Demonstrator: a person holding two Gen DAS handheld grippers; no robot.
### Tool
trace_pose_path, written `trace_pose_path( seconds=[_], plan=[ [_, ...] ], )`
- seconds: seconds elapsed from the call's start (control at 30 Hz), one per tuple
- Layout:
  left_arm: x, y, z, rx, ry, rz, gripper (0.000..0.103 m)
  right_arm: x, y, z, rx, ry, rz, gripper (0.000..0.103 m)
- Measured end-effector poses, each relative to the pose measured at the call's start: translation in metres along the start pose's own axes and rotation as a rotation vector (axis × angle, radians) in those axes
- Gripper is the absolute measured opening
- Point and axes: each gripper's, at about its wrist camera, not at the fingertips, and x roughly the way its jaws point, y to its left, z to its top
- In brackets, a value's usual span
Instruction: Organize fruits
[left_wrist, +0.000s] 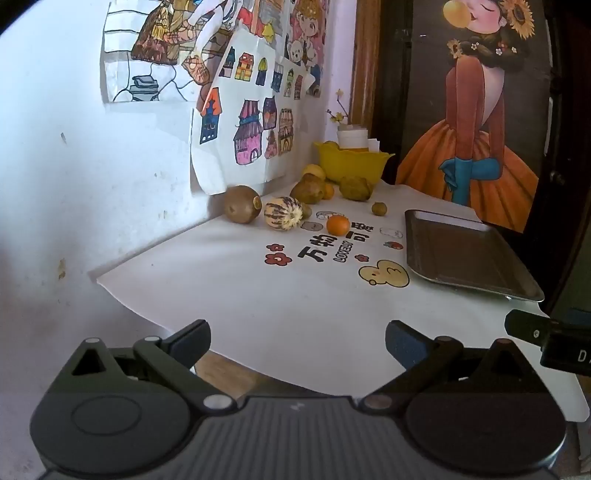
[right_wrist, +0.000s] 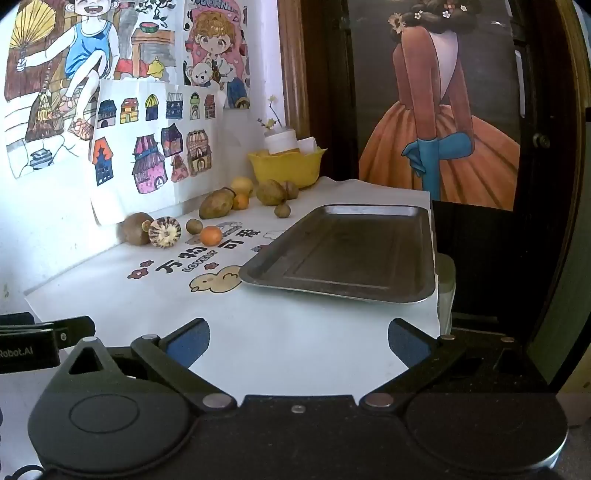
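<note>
Meanwhile, the left gripper (left_wrist: 297, 341) and right gripper (right_wrist: 299, 339) hover wide open and empty at the table's near edge; fruits (right_wrist: 211, 235) cluster along its far edge, beside the bare metal tray (right_wrist: 373, 291).

free: white cloth (right_wrist: 280, 332) ahead of both grippers | obstacles: metal tray (right_wrist: 347, 254) right; fruits (left_wrist: 306, 206) near wall

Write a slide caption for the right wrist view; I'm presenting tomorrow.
Open right claw faces an empty metal tray, fruits scattered by the wall.
</note>
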Motion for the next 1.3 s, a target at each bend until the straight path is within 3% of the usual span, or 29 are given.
trace_pose_path(
  seconds=[1.3],
  plan=[
    [0.0043,-0.0008,-0.0058,-0.007,0.013,-0.010,0.103,0.0015,0.0014,-0.0021,0.002,0.009,0.002,0.103]
  ],
)
